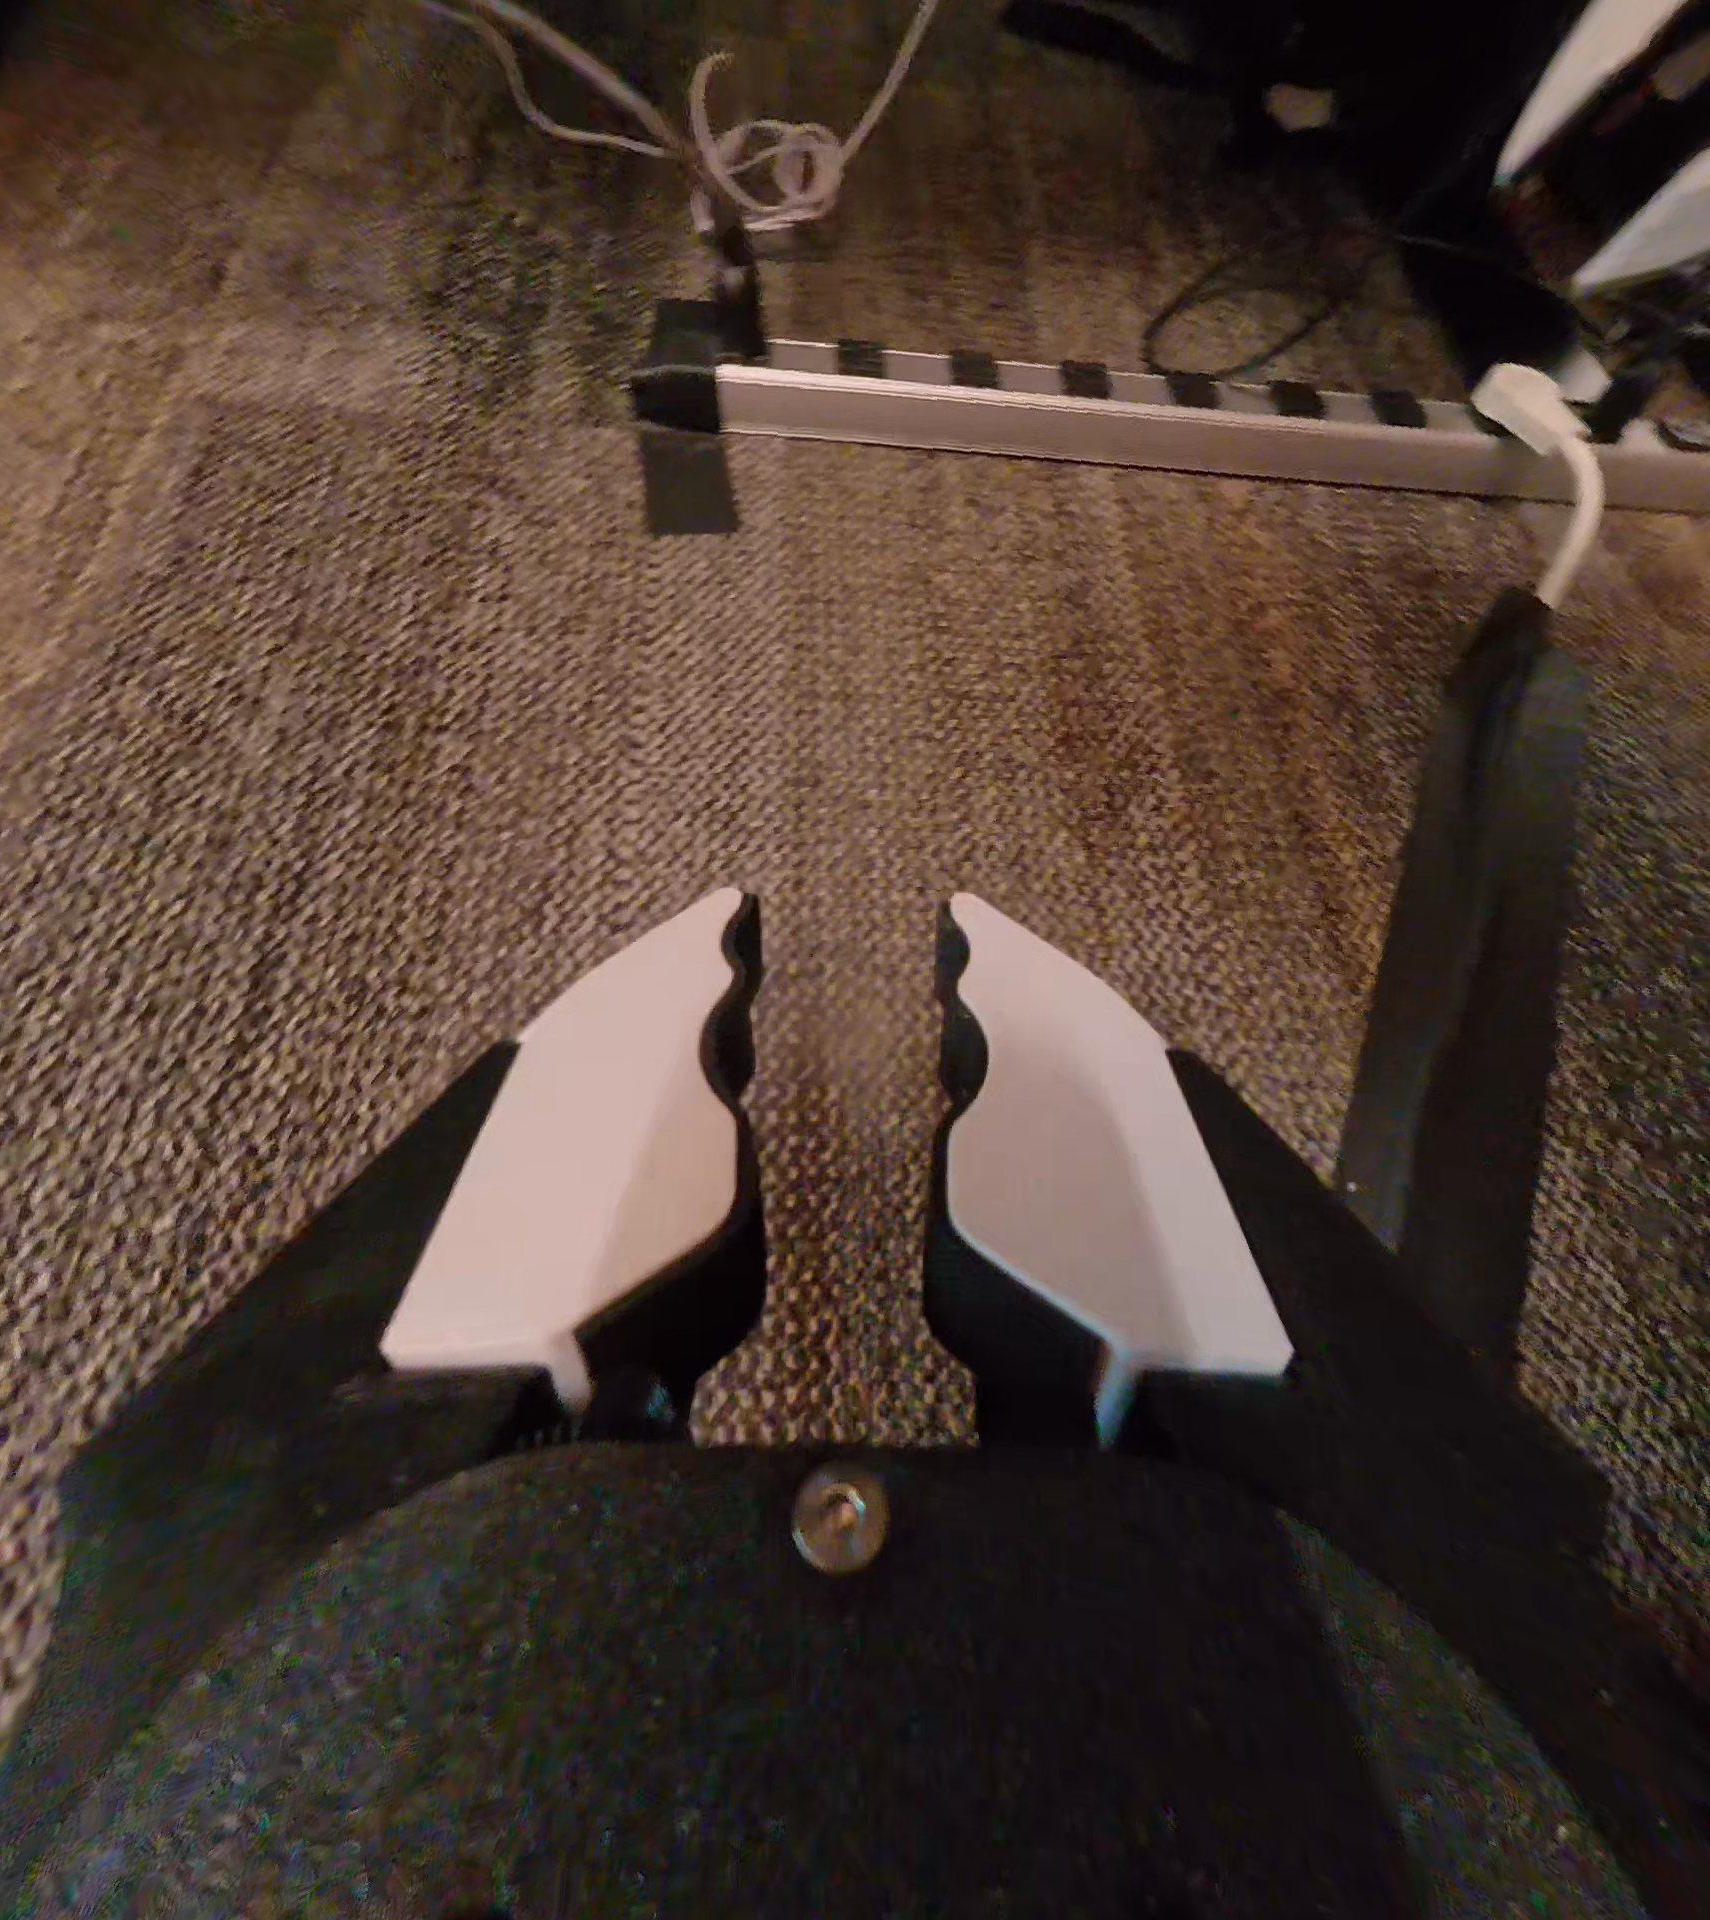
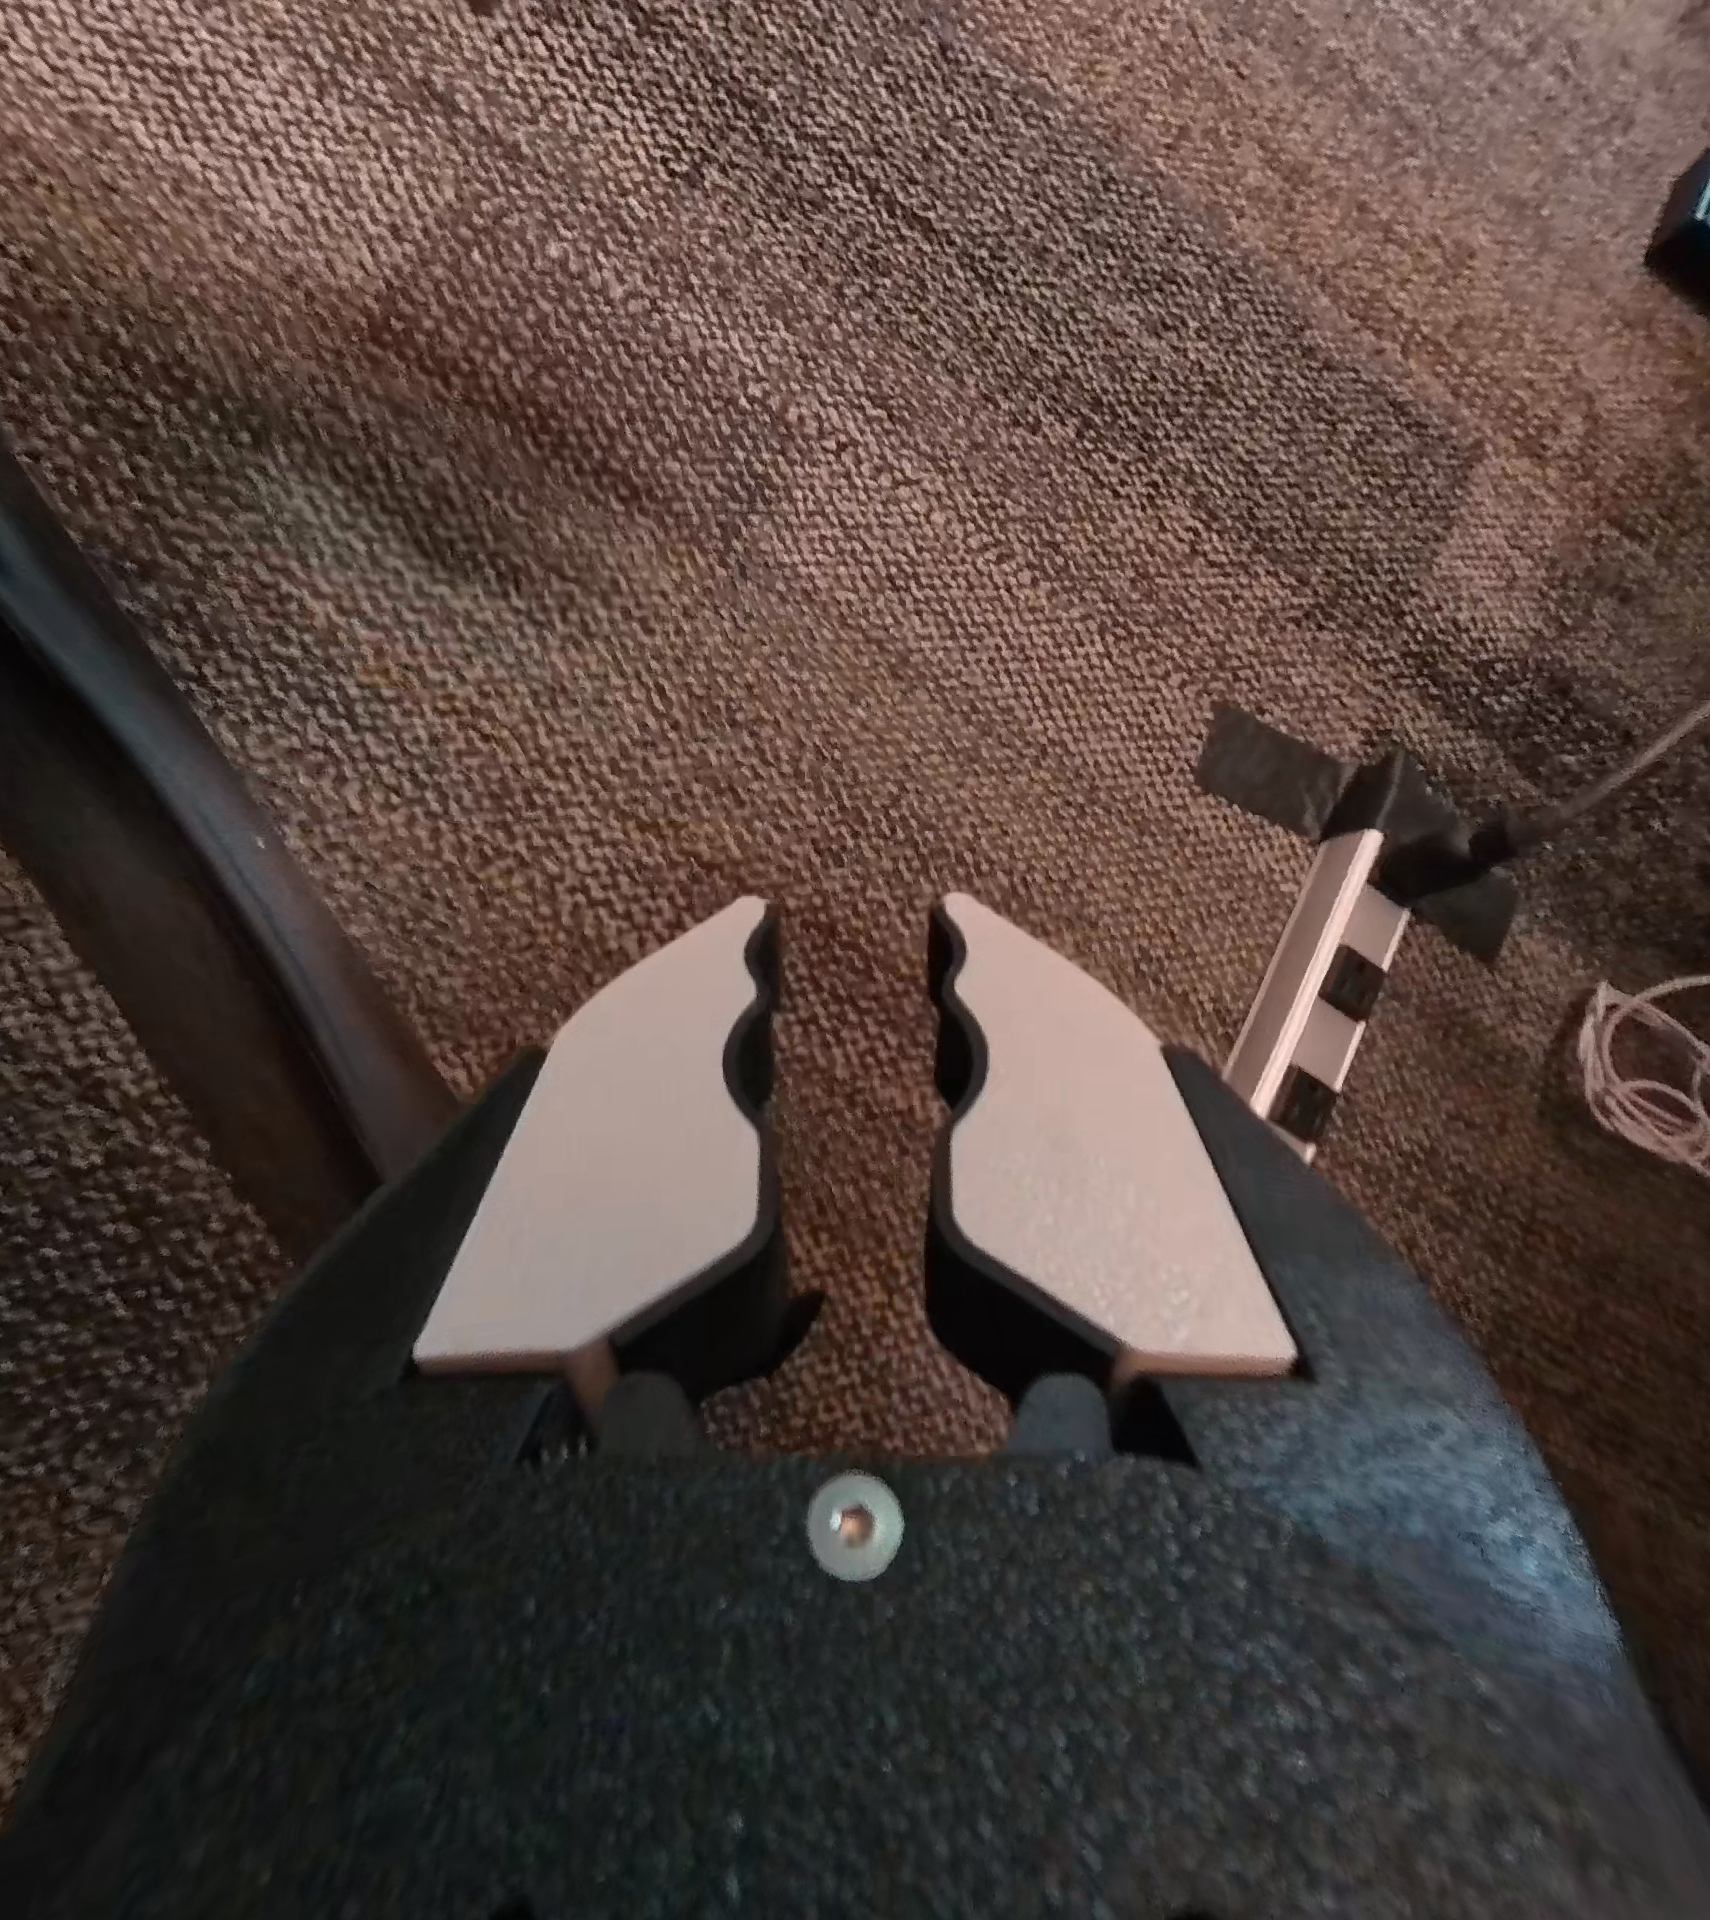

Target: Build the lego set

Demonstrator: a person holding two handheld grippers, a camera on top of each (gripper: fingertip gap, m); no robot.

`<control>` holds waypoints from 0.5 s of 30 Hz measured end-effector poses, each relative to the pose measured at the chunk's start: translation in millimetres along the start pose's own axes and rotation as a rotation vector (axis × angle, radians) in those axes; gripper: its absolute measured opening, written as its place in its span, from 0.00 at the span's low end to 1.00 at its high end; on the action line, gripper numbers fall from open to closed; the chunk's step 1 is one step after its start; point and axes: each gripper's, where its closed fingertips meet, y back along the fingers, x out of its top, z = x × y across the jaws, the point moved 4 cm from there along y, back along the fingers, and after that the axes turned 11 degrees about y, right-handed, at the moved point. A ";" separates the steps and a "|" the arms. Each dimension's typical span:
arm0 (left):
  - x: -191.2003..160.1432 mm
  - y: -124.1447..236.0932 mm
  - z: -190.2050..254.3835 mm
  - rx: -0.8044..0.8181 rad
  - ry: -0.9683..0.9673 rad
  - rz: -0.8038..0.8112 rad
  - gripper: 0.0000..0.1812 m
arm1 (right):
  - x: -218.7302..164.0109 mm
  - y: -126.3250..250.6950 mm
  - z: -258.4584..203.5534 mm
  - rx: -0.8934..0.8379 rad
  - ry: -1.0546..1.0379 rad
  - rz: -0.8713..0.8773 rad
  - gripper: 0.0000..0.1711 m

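Carpet (image 1: 415, 727), brown and looped, fills both wrist views; no lego piece shows in either, so where the set lies and which way it points cannot be told.

In the left wrist view the left gripper (image 1: 846, 920), black-bodied with white-faced fingers (image 1: 612, 1122), stands released with a clear gap between the tips, carpet visible through it, nothing held. Beyond it a long silver power strip with black sockets (image 1: 1090, 410) lies on the carpet, its long axis running from middle left to the right edge. A strip of black tape (image 1: 690, 457) crosses its left end. A white plug and cable (image 1: 1547, 457) sits in the strip near its right end, the cable dropping toward a black bar (image 1: 1464, 914) that slants up from beside the gripper's right side. A thin pale cord in loose loops (image 1: 778, 166) lies behind the strip's left end.

In the right wrist view the right gripper (image 2: 856, 920) is likewise spread and empty above bare carpet (image 2: 830, 468). The same silver strip (image 2: 1318, 997) shows to its right, angled up toward crossed black tape (image 2: 1370, 810), with the coiled pale cord (image 2: 1651, 1081) farther right. A dark curved edge (image 2: 155, 883) runs down the left side.
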 end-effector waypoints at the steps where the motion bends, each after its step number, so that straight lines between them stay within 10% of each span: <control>1: -2.6 -0.1 -6.5 0.024 0.024 0.005 0.17 | 4.4 -4.5 2.0 0.012 -0.003 0.007 0.16; 15: -27.0 -12.9 -24.9 0.085 0.092 -0.052 0.16 | -13.4 -21.0 -9.2 0.014 0.003 0.003 0.19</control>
